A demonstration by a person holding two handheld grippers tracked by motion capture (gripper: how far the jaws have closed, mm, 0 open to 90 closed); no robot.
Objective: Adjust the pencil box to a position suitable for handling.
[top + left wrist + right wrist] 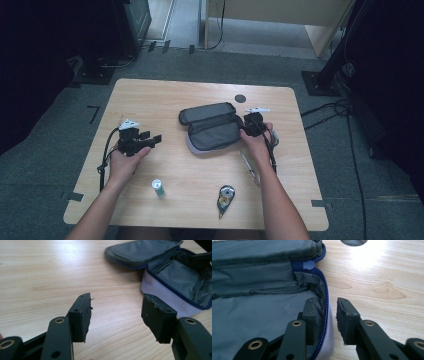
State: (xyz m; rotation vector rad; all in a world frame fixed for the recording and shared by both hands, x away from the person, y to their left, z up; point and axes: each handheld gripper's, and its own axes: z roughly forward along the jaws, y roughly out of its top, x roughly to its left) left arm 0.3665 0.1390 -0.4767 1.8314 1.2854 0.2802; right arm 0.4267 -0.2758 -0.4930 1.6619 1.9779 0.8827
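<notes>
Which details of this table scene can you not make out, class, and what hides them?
- Pouch interior: high view too small; the raised lid shades it in the left gripper view.
- Right gripper: whether its pads press the pouch wall is hard to tell; the wall hides one pad.
- Pen: partly hidden by the right forearm, high view.
- Tube label: too small.

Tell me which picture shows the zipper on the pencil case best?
The right gripper view: the blue zipper runs close up along the pencil case rim, with one jaw on each side of it. The left gripper view shows it as a thin blue edge, the high view too small to tell.
</notes>
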